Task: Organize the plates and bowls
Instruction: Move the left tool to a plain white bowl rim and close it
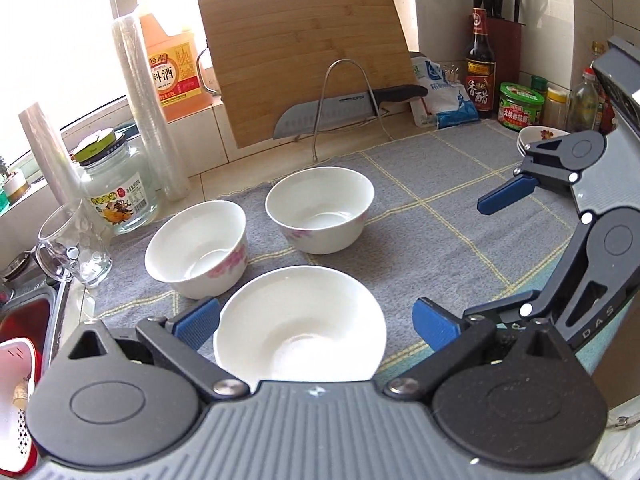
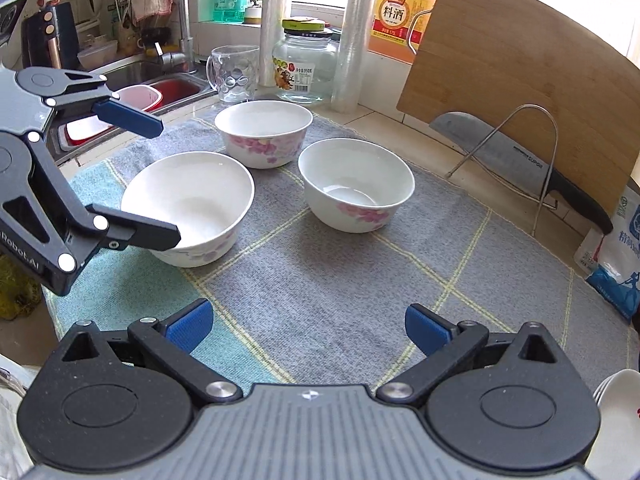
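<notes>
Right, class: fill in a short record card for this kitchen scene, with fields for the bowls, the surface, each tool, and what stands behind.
bowls: three white, upright, apart; nearest bowl, left bowl, far bowl
surface: grey checked cloth
left tool: open, its fingers either side of the nearest bowl
right tool: open, holding nothing, above the cloth
behind: cutting board leaning on the wall, knife on a wire rack
stacked bowls: far right edge
</notes>
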### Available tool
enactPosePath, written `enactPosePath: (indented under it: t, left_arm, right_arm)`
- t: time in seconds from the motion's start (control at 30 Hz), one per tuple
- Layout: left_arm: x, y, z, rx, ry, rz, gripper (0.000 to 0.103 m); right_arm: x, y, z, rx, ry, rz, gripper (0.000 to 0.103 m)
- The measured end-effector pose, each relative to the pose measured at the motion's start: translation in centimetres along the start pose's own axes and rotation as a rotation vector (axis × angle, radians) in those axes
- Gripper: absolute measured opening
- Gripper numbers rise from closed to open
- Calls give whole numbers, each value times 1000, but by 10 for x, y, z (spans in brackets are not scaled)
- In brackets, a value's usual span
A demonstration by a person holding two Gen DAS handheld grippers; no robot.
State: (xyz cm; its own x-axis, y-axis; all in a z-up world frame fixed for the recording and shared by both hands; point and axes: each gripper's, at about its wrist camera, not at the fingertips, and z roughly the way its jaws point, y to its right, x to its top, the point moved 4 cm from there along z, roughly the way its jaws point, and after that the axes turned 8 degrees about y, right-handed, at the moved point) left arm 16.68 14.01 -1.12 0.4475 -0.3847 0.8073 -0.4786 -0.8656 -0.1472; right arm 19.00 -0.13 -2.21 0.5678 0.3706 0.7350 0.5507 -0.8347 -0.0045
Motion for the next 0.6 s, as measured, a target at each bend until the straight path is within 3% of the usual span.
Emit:
enactPosePath:
  t: [0.2, 0.4, 0.6]
  left_arm:
    - [-7, -27, 11, 19, -35, -13, 102]
    - [-14, -46, 27, -10, -78, -55, 99]
    - [-19, -49, 39, -43, -113, -50, 85]
  right_arm:
    - [3, -27, 18, 35, 19, -19, 103]
    - [9, -52, 34, 73, 67, -33, 103]
    - [16, -66, 44, 96, 101, -44, 103]
